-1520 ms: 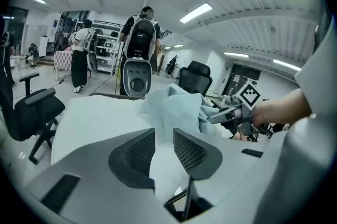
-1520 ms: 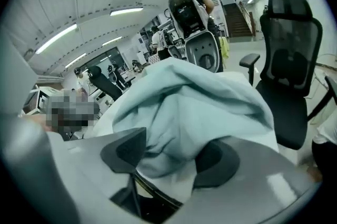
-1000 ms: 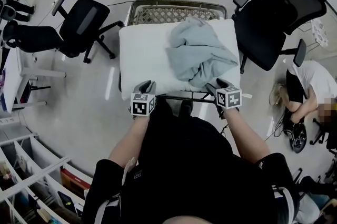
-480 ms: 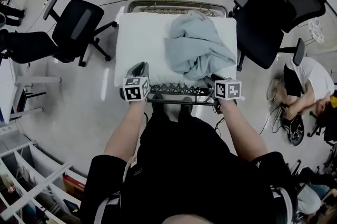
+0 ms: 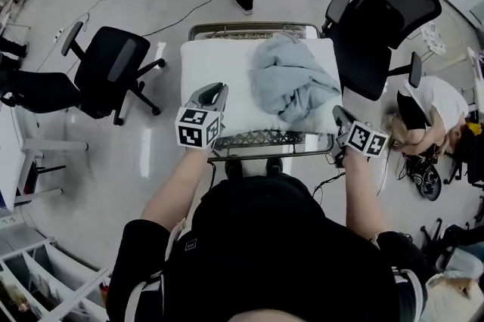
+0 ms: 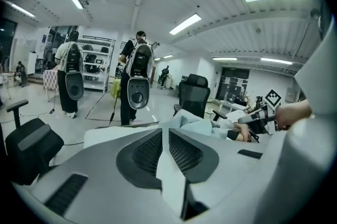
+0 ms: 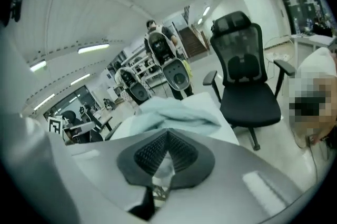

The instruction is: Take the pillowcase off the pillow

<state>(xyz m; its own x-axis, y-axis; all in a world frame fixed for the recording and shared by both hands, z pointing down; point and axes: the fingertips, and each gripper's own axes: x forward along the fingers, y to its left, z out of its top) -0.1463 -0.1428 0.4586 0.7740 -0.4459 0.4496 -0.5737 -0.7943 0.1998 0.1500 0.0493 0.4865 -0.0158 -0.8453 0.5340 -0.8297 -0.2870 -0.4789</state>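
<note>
Now that left gripper (image 5: 215, 90) and right gripper (image 5: 337, 113) have just closed their fingers on the pillow's (image 5: 219, 60) near edge, lift evenly: the pillowcase (image 5: 291, 82) heaped on its right half could slip off the cart (image 5: 257, 141).

Left gripper (image 5: 218, 88): pointed forward and slightly down; its jaws have just been closing and are pressed on a fold of white fabric (image 6: 169, 173).
Right gripper (image 5: 337, 111): tilted down, rolled slightly; its jaws have just been closing and are brought together. Pale cloth is seen under the pads; a pinch cannot be told.
Left forearm (image 5: 172, 188): stretched out behind its claw.
Right forearm (image 5: 360, 192): stretched out behind its claw.
</note>
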